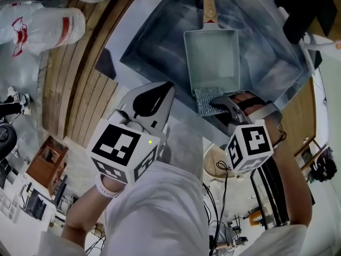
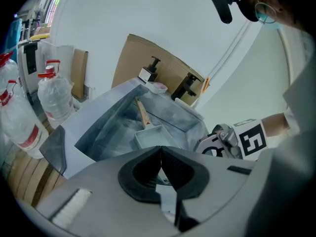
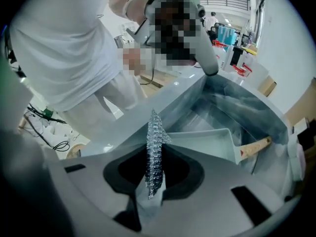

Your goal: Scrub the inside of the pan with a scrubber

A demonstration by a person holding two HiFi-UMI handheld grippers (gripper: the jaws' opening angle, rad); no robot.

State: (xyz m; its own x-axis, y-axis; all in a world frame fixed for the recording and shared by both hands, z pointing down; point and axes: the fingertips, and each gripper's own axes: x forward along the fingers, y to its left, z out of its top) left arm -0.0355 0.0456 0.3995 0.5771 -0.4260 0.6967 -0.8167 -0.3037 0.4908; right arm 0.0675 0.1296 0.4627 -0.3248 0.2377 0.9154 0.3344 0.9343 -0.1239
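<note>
One scrubber (image 1: 206, 101) at pan (image 1: 211, 57) rim

In the sink (image 1: 154, 44), set into the counter (image 1: 114, 31): the pan (image 1: 211, 60), right of centre, handle pointing to the far side. At the pan's near rim: the scrubber (image 1: 204, 101), standing on edge between the jaws of the right tool (image 1: 222, 106), nearer than the pan. Left of that, over the sink's near-left edge and apart from the pan: the left tool (image 1: 154, 97). Far left, on the wooden slats (image 1: 80, 84) beside the counter: plastic bottles (image 1: 45, 28). Behind the sink, against the wall: cardboard (image 2: 165, 68).
</note>
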